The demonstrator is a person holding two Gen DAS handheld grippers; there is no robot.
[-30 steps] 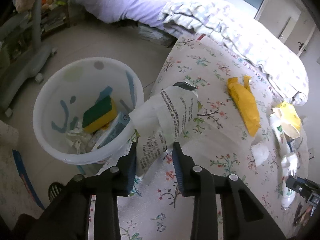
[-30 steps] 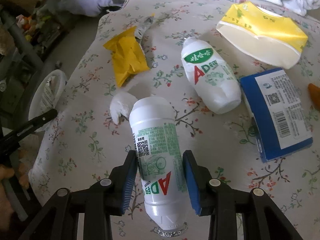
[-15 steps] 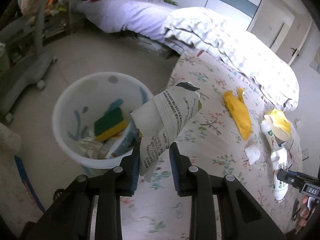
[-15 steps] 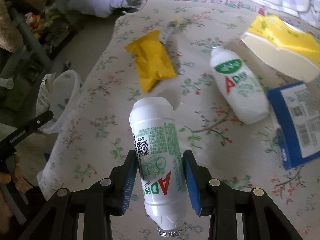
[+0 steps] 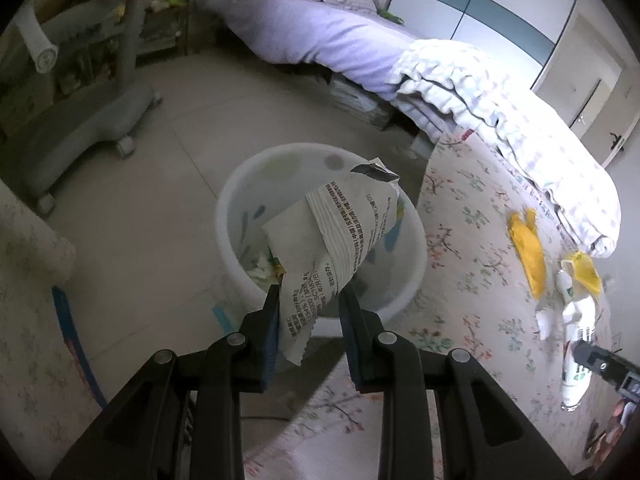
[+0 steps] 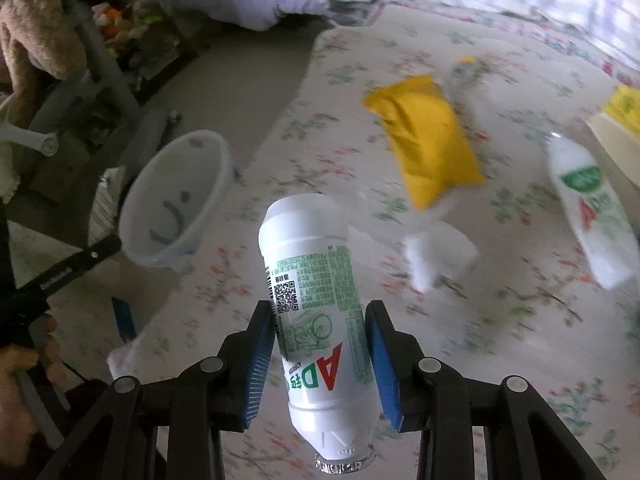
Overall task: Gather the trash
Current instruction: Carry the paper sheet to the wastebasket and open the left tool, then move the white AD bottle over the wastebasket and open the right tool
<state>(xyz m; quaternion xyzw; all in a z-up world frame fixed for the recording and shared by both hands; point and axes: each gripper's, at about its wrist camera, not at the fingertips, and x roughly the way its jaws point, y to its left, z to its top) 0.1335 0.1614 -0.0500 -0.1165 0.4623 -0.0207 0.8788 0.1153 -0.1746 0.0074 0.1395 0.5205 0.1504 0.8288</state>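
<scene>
Carrying trash toward the white bin (image 5: 320,240).
Left gripper (image 5: 310,312) jaws clamp a printed wrapper (image 5: 340,240) above the bin; right gripper (image 6: 320,344) jaws pinch a white bottle (image 6: 316,288) over the floral bed (image 6: 480,320).

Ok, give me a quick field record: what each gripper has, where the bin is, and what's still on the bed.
left gripper: shut on printed wrapper, held above the bin
right gripper: shut on white bottle, over the bedspread
bin: on the floor beside the bed, trash already inside
still on bed: yellow packet, second bottle, crumpled tissue
</scene>
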